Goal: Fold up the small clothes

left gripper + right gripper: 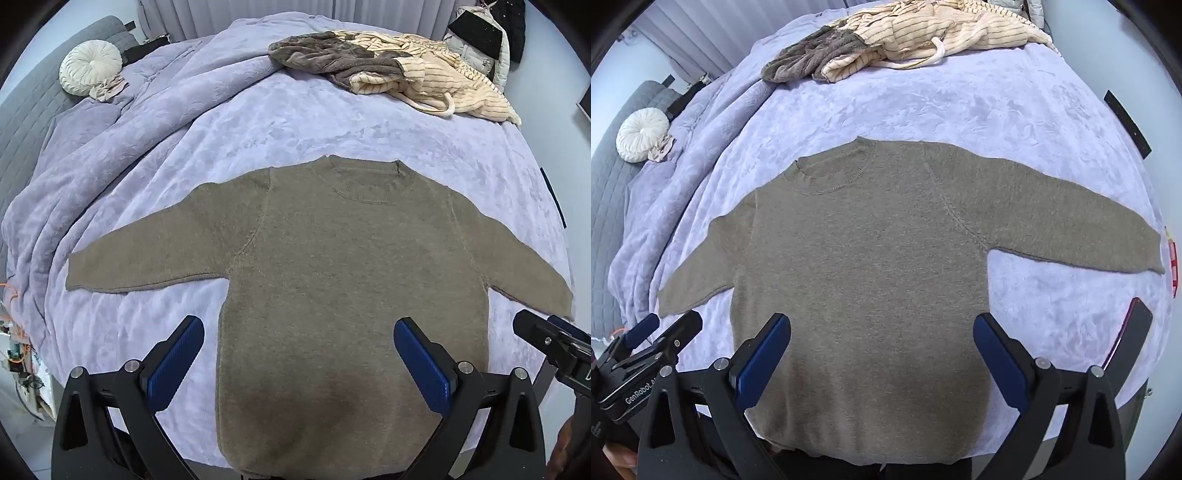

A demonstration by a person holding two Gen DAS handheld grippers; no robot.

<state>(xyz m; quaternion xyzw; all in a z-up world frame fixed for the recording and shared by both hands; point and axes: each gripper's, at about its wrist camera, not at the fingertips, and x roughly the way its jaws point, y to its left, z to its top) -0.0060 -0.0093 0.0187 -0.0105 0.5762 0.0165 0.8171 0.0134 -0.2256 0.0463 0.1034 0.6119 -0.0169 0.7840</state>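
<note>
A big bed fills the view, covered with a soft purple blanket (303, 122). The blanket is flat in the middle and bunched up along the left side.

On the flat part lies a small brown sweater (351, 266). It is spread out with its neck hole pointing away and both sleeves stretched out to the sides. Its bottom edge is near the close edge of the bed. It looks smooth and has no fold in it yet.

At the far end of the bed sits a pile of other clothes (406, 70), striped cream ones and a fuzzy brown one. They are well apart from the sweater. A round white pillow (90, 66) rests far off at the left, by the grey headboard.

The left gripper (299, 347) hangs over the bottom left part of the sweater. Its two blue tongs are wide apart and hold nothing. The right gripper (882, 343) hangs over the bottom of the sweater too, more to the right, with its tongs just as wide and bare.

I think the laying-out step is done and the folding has not begun. The next move likely calls for pinching a sleeve end or a side edge and bringing it across the middle. The knit is soft and floppy, so a pinch should catch only the part meant to move.
</note>
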